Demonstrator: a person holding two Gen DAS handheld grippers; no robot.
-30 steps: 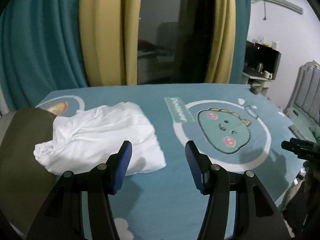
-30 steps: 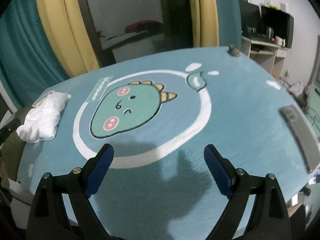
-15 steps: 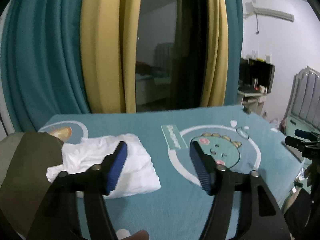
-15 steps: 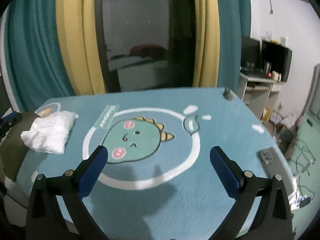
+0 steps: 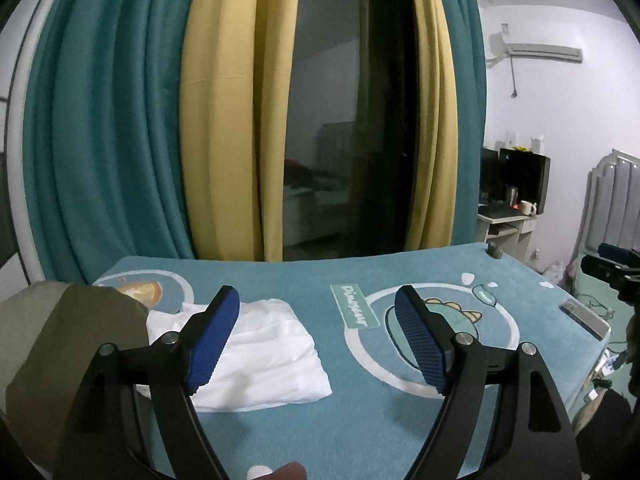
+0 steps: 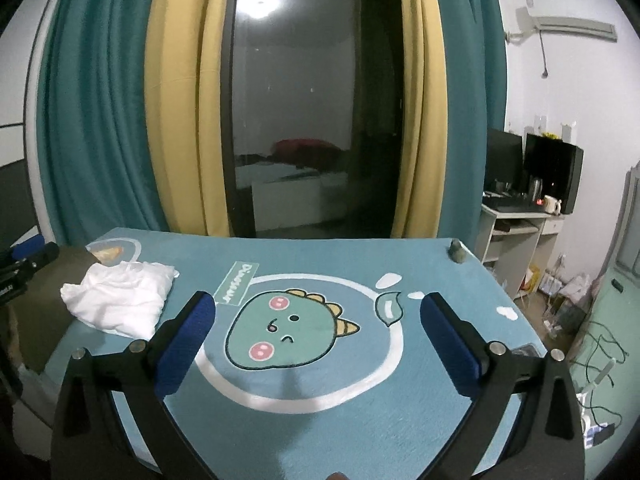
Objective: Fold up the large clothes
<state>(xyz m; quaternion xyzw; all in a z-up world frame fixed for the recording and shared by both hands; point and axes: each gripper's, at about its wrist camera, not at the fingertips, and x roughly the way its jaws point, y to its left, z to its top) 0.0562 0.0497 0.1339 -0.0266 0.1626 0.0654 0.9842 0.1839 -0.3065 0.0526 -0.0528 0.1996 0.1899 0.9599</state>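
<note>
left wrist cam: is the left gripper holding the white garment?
No: the left gripper has its jaws wide apart with nothing between them, and the folded white garment lies on the teal mat beyond it.

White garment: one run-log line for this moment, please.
white garment: folded, on teal mat, left side | left gripper: open, empty, just opening | right gripper: open, empty | olive cloth: beside garment

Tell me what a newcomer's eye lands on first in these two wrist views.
The green cartoon dinosaur face ringed in white fills the middle of the teal printed table mat. A folded white garment lies at the mat's left end, partly on an olive-green cloth. Behind the table hang teal and yellow curtains around a dark glass door, and both the left gripper and right gripper are open and empty.
</note>
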